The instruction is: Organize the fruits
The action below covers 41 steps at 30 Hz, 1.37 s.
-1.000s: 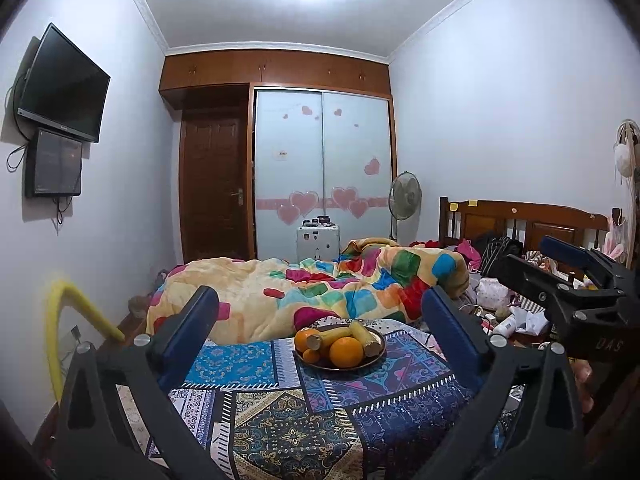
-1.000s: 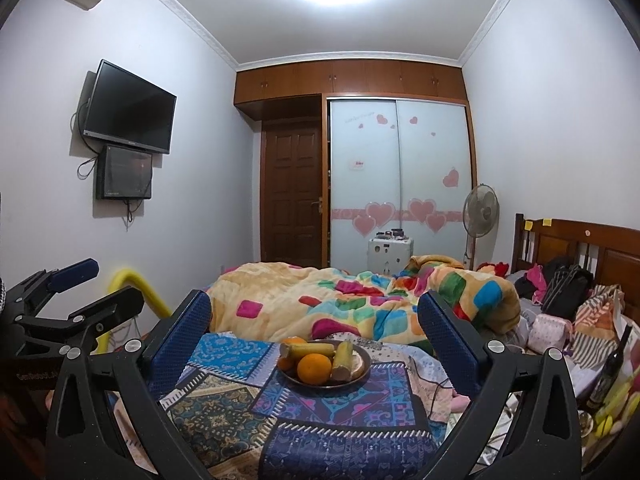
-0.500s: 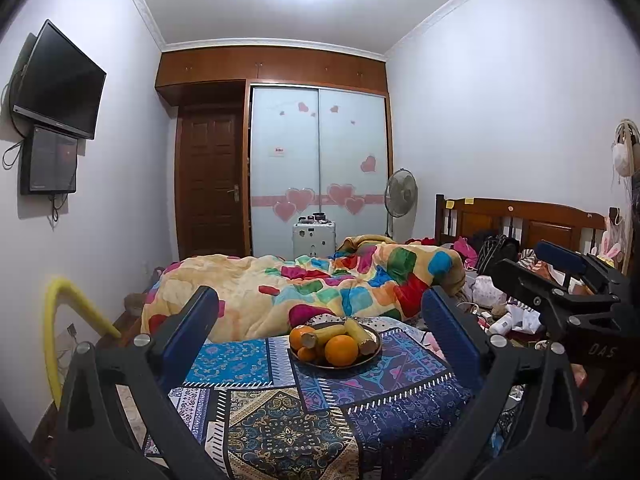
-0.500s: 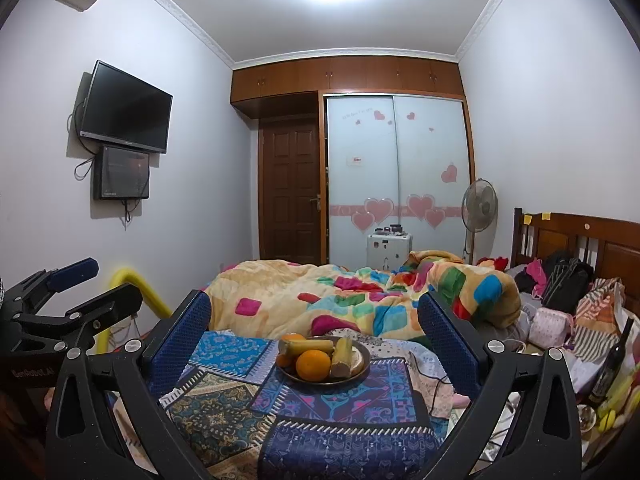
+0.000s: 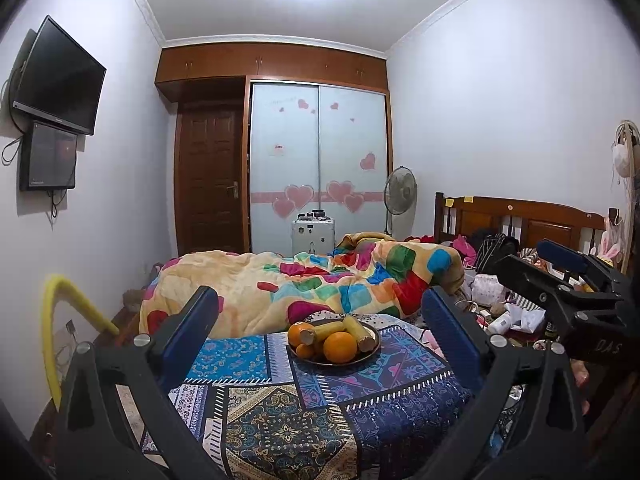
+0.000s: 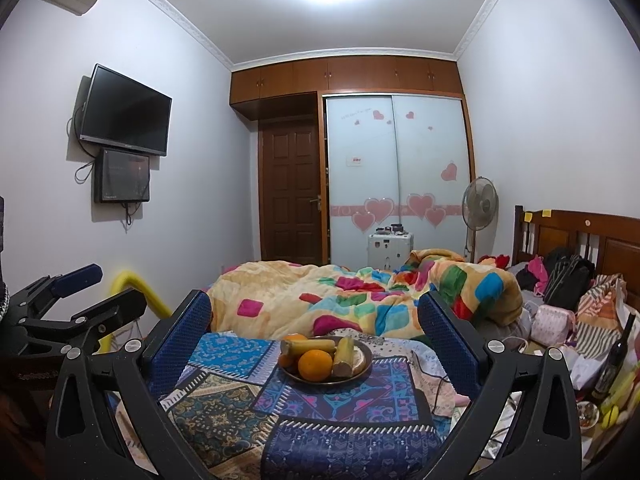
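Observation:
A dark round plate [image 5: 370,354] [image 6: 364,368] sits on a patterned blue cloth [image 5: 280,412] [image 6: 328,412] on the bed. It holds oranges, the front one [image 5: 340,347] [image 6: 315,365] largest, and yellow banana pieces [image 5: 358,330] [image 6: 343,352]. My left gripper [image 5: 318,330] is open and empty, held short of the plate. My right gripper [image 6: 314,326] is open and empty, also short of the plate. The right gripper shows at the right in the left wrist view [image 5: 568,280]; the left gripper shows at the left in the right wrist view [image 6: 84,292].
A colourful quilt [image 5: 304,284] [image 6: 360,292] lies bunched behind the plate. Clothes and bags [image 6: 560,292] pile by the wooden headboard [image 5: 520,220]. A bottle [image 6: 614,356] stands at the right. A yellow padded rail [image 5: 60,320] is on the left.
Both grippers have drifted slightly nearer the plate, which sits a little larger in both views. Both stay open and empty.

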### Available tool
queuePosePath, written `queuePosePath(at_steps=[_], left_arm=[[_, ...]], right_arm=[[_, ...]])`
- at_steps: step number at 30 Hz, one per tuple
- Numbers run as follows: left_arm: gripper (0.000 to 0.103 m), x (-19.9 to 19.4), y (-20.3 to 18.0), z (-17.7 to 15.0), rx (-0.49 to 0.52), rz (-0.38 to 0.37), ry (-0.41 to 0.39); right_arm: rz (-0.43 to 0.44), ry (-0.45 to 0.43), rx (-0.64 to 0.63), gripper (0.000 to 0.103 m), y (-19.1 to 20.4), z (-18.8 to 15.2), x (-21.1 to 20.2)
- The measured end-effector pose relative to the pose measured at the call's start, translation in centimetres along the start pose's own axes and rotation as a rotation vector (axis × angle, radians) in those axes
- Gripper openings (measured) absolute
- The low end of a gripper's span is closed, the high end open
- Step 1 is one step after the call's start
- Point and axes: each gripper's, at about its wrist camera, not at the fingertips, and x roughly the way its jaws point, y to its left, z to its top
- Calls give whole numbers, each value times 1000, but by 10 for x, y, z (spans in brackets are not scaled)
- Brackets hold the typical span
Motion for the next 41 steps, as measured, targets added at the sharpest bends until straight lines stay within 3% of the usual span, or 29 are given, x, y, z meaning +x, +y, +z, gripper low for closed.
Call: queuePosePath(at_steps=[41], left_arm=[[103,16,3,-5,-9,-38,48]], right_arm=[[5,2,22,103,6,0,8]])
